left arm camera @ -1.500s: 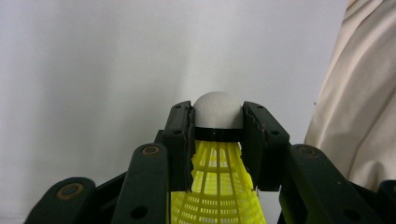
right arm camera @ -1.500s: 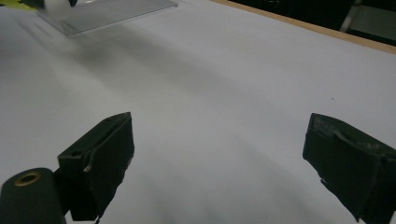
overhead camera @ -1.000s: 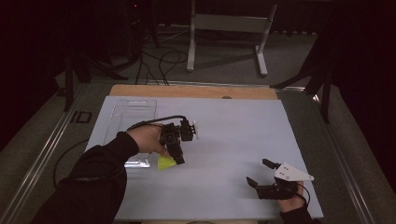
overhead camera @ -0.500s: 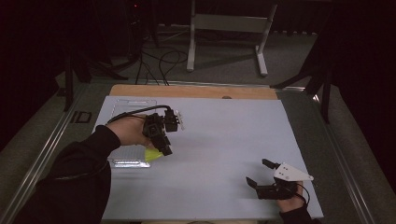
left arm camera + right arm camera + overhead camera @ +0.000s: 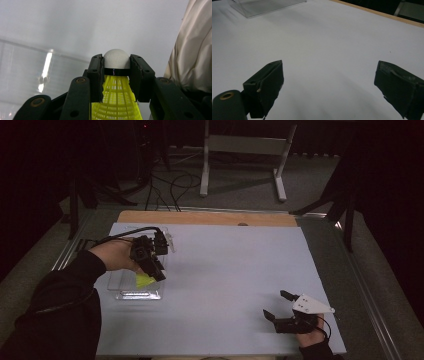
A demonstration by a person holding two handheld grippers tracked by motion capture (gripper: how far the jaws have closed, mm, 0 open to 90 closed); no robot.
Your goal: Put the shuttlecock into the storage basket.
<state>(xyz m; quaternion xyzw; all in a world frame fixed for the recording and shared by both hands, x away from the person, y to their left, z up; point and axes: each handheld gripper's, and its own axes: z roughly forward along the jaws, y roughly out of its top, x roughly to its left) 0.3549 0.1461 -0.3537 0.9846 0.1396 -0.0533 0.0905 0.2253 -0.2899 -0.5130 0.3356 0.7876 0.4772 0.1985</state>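
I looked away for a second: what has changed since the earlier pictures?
The left gripper, shut on the yellow shuttlecock, has carried it leftward from the open sheet to above the clear plastic box. The right gripper stayed open near the table's right front corner.

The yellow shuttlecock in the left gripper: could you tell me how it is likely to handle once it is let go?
The shuttlecock probably weighs little: its yellow skirt is open mesh. That mesh likely flexes, so the left gripper clamps the firmer white head instead. Its rounded head and cone shape suggest it would tip and roll in an arc.
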